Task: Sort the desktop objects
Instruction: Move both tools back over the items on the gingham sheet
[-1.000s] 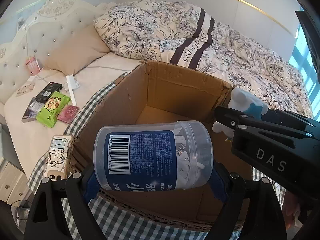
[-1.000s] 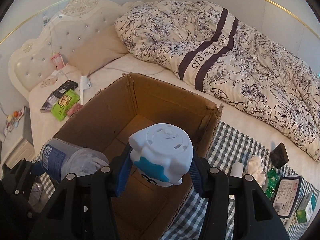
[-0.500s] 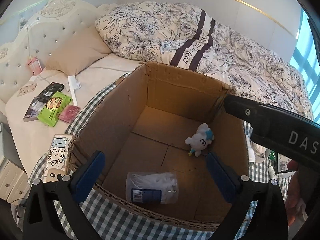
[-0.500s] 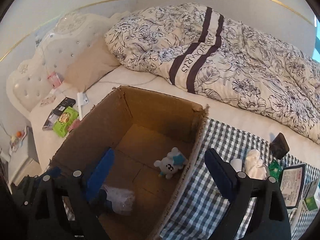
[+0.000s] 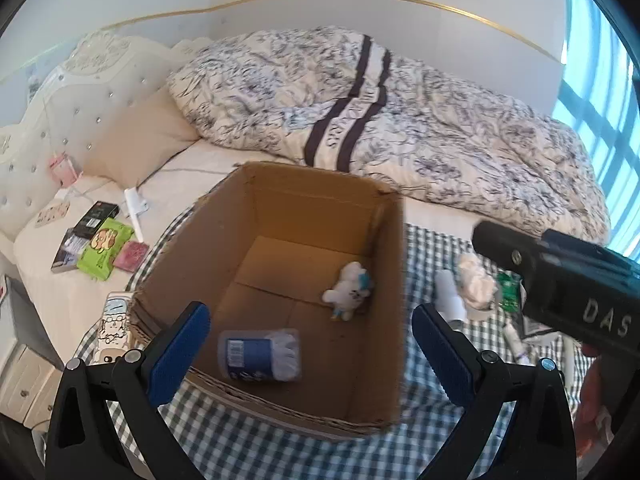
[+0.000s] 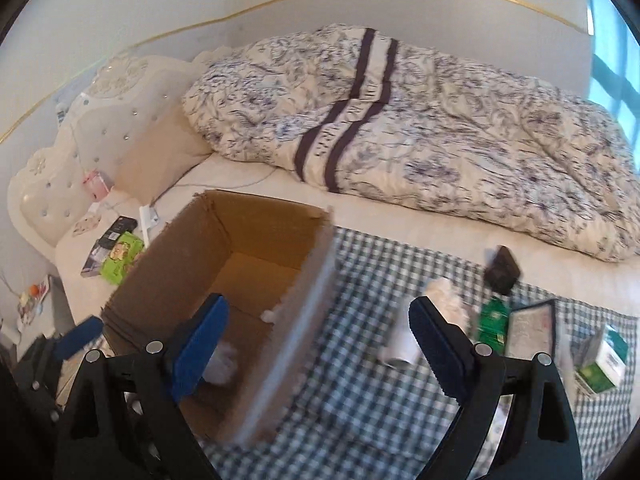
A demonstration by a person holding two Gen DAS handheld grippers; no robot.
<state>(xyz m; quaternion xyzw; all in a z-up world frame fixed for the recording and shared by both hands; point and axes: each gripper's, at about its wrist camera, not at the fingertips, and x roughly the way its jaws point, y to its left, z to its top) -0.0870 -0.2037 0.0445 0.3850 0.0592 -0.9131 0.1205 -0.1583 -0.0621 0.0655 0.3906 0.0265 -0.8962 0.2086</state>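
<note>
In the cardboard box (image 5: 280, 208) lie jar (image 5: 260, 354) and plush toy (image 5: 347, 290); both grippers (image 5: 306, 344) (image 6: 318, 340) gape empty

Surface: bed (image 5: 208, 172) | on it I saw checked cloth (image 6: 360, 392), quilt (image 5: 400, 120), pillow (image 5: 136, 140), green packet (image 5: 105, 254)

A second ago the left gripper (image 5: 308, 350) clamped the clear plastic jar with a blue label (image 5: 259, 355) and the right gripper (image 6: 318, 344) the small white-and-blue plush toy (image 5: 347, 289). Now both lie inside the brown cardboard box (image 5: 192, 248), jaws spread, grippers farther back.
</note>
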